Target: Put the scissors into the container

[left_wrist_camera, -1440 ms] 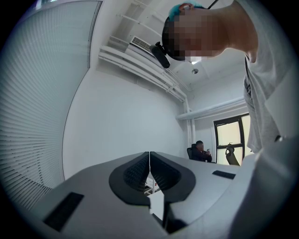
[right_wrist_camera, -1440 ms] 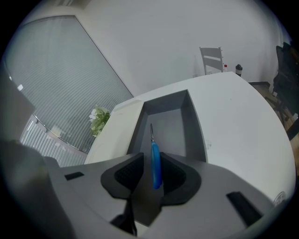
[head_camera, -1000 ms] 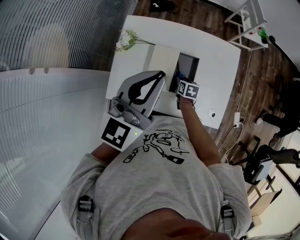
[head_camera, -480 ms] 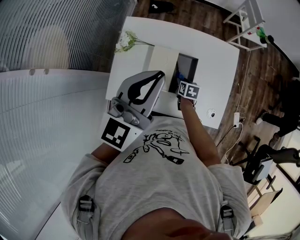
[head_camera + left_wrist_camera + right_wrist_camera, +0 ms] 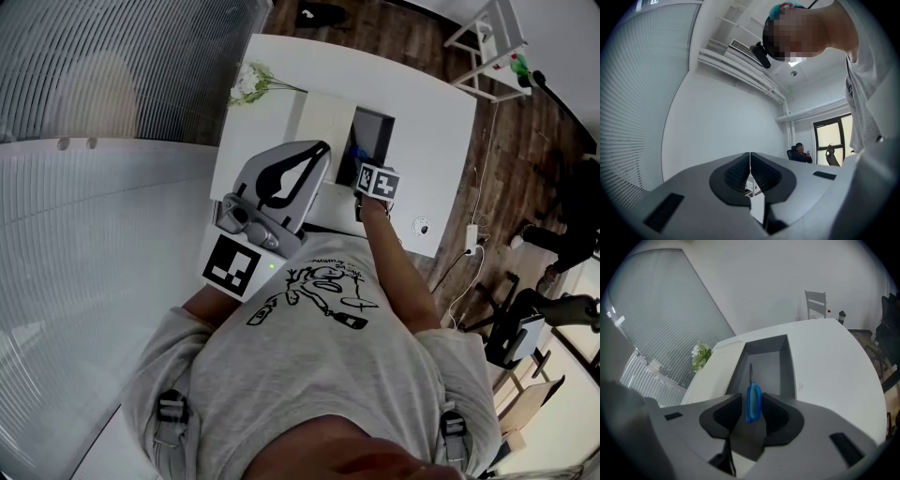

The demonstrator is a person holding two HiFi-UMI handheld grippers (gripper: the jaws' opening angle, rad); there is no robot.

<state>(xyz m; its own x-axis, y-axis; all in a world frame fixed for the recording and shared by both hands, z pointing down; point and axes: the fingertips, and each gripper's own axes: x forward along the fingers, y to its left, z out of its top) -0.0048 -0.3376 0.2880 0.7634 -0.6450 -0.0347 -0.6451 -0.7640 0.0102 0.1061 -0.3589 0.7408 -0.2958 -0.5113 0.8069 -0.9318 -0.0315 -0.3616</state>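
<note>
The scissors (image 5: 753, 401) have blue handles and hang edge-on between the pads of my right gripper (image 5: 753, 414), which is shut on them. Their blades point into the grey rectangular container (image 5: 791, 365) just beyond. In the head view the right gripper (image 5: 368, 174) hovers at the near end of that container (image 5: 377, 129) on the white table (image 5: 436, 112). My left gripper (image 5: 322, 150) is lifted high, close to the head camera, left of the container. In its own view the left gripper (image 5: 750, 161) is shut with nothing in it, aimed at the room's wall and ceiling.
A small bunch of white flowers (image 5: 248, 82) lies at the table's far left corner, also seen as flowers (image 5: 700, 356) left of the container. A small round object (image 5: 422, 226) sits near the table's right edge. A white rack (image 5: 815, 303) stands beyond the table. A seated person (image 5: 800, 152) is far off.
</note>
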